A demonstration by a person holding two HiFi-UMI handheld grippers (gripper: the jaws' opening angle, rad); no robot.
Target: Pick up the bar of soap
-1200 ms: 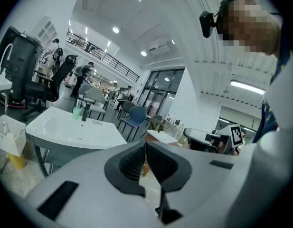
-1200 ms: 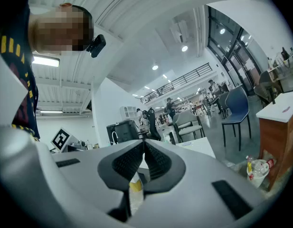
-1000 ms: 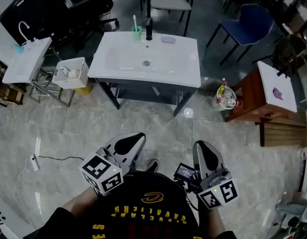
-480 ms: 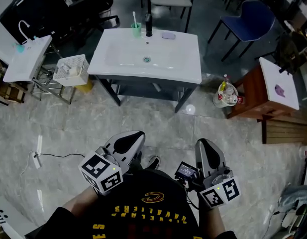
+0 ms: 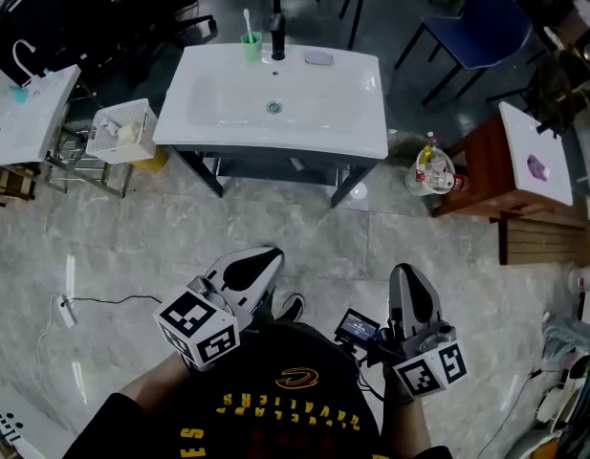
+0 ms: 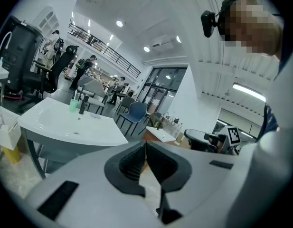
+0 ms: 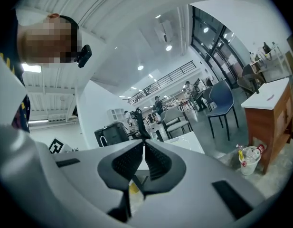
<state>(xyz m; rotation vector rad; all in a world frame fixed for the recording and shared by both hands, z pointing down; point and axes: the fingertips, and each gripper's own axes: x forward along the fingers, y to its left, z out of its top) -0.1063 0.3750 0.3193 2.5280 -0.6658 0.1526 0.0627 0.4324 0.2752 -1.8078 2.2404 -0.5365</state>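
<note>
The pale lilac bar of soap (image 5: 318, 58) lies on the back rim of a white sink (image 5: 352, 122), right of the black faucet (image 5: 276, 36) and a green cup (image 5: 251, 46) with a toothbrush. In the left gripper view the soap (image 6: 95, 115) shows small and far off on that sink (image 6: 103, 134). Both grippers are held close to the person's body, well short of the sink. My left gripper (image 5: 266, 254) (image 6: 146, 144) is shut with nothing in it. My right gripper (image 5: 406, 271) (image 7: 144, 144) is shut and empty too.
A second small basin (image 5: 32, 113) and a white basket (image 5: 122, 132) stand left of the sink. A blue chair (image 5: 476, 27), a wooden cabinet with a white top (image 5: 529, 156) and a bag of bottles (image 5: 433, 175) are at the right. A cable (image 5: 94, 304) lies on the marble floor.
The sink has slid up and slightly left in the head view. The right gripper has drifted a little down and right. Both grippers stay shut.
</note>
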